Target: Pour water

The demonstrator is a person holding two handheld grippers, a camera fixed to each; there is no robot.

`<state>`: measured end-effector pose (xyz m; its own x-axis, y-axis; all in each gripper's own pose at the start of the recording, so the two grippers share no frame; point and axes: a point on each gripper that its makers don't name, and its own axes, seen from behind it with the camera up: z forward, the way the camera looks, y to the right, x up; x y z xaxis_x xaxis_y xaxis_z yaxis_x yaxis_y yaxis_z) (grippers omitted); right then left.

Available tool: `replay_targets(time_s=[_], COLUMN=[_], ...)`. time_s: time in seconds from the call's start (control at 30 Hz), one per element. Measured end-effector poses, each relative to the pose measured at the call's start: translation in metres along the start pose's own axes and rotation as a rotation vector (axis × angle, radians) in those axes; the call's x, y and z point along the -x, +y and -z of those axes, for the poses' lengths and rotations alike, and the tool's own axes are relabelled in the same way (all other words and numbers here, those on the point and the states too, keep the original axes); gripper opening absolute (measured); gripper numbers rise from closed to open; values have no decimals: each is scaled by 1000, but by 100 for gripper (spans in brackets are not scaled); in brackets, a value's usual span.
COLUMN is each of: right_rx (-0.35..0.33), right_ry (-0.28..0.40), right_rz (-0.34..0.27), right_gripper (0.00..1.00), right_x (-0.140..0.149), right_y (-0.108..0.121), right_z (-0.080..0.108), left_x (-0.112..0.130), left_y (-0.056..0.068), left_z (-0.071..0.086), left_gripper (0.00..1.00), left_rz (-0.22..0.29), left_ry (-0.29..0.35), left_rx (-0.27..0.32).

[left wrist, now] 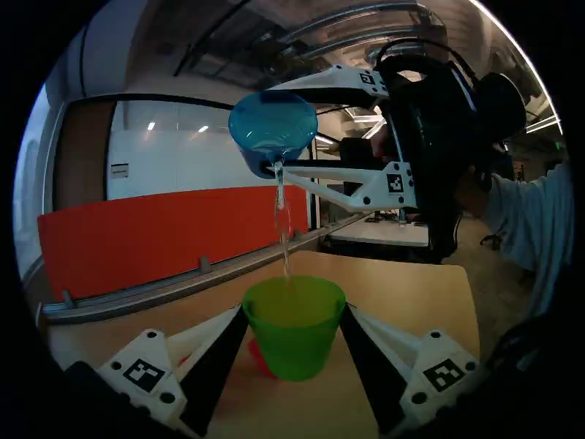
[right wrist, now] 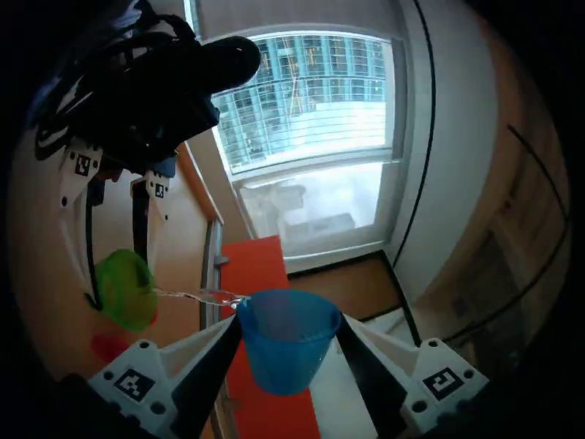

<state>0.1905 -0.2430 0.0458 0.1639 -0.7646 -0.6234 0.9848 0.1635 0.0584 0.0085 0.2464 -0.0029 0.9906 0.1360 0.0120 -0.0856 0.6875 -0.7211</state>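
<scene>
Now: left gripper (left wrist: 294,316) – both fingers pressed against the sides of the green cup (left wrist: 294,338), clamped on it, cup upright and mouth open to the top. The cup sits low over the light wooden tabletop (left wrist: 409,293), in from the far edge and from the rounded right corner; cannot tell whether its base touches the wood. A small red object (left wrist: 260,357) lies just beside the cup's base, on its left, partly hidden.

Right gripper (right wrist: 289,322) – fingers closed on the blue cup (right wrist: 285,360), one on each side, gripping it. In the left gripper view this cup hangs above the green one, tipped so its mouth faces the camera and its lip points down. A thin stream of water (left wrist: 280,219) leaves the lip and falls into the green cup's mouth. In the right gripper view the same stream runs sideways from the blue rim to the green cup.

Beyond: a person's light sleeve (left wrist: 534,212) behind the right gripper. An orange partition (left wrist: 146,227) stands along the tabletop's far edge, with a metal rail (left wrist: 183,282) at its foot. The right gripper view shows a large window (right wrist: 314,110).
</scene>
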Motion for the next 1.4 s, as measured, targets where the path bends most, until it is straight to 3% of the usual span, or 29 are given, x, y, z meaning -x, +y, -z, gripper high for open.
replay_targets(time_s=[1.4], right_rx=[18], right_ry=[1], right_rz=[190], right_gripper=[92], right_x=[-12], right_y=[6], right_z=[-1], left_x=[-2], left_y=[6], left_z=[-4], left_gripper=[87], left_rz=[-13], left_ry=[-1], left_rx=[2])
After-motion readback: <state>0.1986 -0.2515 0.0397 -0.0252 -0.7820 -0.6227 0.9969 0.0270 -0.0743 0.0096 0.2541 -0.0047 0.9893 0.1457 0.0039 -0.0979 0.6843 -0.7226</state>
